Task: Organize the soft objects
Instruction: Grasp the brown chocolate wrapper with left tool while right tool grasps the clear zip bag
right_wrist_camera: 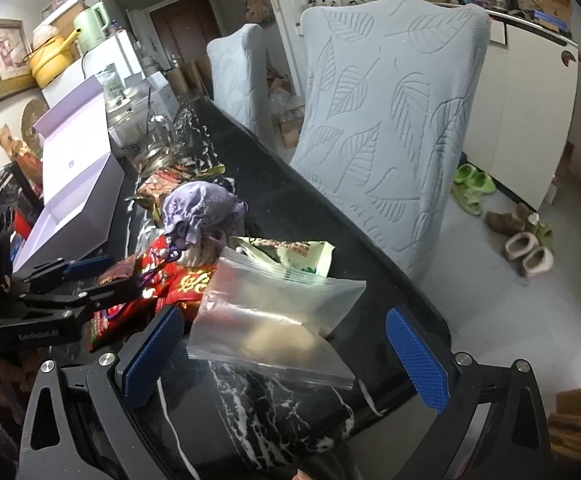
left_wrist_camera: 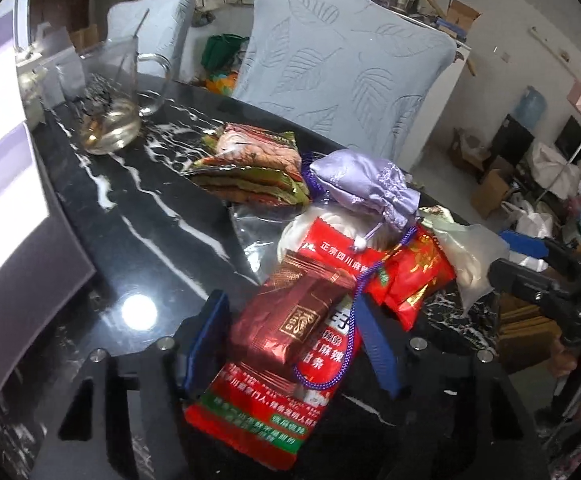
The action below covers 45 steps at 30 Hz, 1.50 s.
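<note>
large red packet (left_wrist_camera: 258,408) half covered by foil pouch (left_wrist_camera: 294,316), zip bag (right_wrist_camera: 274,320) contents blurred

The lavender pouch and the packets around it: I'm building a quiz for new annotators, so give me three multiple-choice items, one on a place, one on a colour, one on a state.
1. Where does the lavender pouch lie?
A. on top of the snack pile
B. inside the glass pitcher
C. on the chair seat

2. What colour are the pads of the left gripper?
A. yellow
B. blue
C. white

3. How does the right gripper stand toward the clear zip bag?
A. shut on it
B. open, fingers either side of it
C. far away from it

Key: 1 A, it rests on the red noodle packet; 2 B, both pads show blue; 3 B, wide gaps flank the bag.
</note>
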Motion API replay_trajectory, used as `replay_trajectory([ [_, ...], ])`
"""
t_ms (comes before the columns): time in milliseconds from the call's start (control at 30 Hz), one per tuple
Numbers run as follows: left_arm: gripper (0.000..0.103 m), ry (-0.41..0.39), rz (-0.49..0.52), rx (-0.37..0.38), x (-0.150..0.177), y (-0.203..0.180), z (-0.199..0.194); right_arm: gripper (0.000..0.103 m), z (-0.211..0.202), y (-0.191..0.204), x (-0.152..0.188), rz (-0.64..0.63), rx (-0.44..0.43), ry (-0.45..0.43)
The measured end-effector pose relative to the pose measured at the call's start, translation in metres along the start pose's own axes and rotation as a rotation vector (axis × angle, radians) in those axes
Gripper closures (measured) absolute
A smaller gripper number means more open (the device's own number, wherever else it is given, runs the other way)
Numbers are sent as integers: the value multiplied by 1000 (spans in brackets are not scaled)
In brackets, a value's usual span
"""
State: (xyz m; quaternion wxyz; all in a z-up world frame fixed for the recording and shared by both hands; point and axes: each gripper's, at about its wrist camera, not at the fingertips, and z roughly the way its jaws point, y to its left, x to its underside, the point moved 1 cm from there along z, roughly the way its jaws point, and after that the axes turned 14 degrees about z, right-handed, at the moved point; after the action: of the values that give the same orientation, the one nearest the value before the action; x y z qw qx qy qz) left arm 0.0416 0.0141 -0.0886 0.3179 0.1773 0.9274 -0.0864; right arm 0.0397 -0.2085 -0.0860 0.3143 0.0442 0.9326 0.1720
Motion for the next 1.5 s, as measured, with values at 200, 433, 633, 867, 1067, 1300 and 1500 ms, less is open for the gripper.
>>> replay_trajectory([
  [200, 63, -7, -16, 43, -1, 3, 1, 0, 3, 1, -2, -1, -1, 2],
  [433, 69, -34, -25, 26, 4, 0, -10, 0, 4, 1, -2, 1, 3, 1],
  [633, 69, -51, -45, -10, 13, -1, -27, 0, 4, 1, 0, 1, -2, 4],
  [867, 69, -83, -94, -53, 29, -3, -51, 0, 6, 1, 3, 1, 6, 5],
  [1067, 69, -96, -106, -83, 34, -14, -61, 0, 16, 4, 5, -10, 27, 5],
  [1300, 69, -99, -151, -98, 39, -12, -64, 19, 23, 3, 4, 24, 24, 0],
  [1500, 69, -94, -155, -134, 41, -14, -67, 22, 15, 1, 11, 17, 9, -15],
])
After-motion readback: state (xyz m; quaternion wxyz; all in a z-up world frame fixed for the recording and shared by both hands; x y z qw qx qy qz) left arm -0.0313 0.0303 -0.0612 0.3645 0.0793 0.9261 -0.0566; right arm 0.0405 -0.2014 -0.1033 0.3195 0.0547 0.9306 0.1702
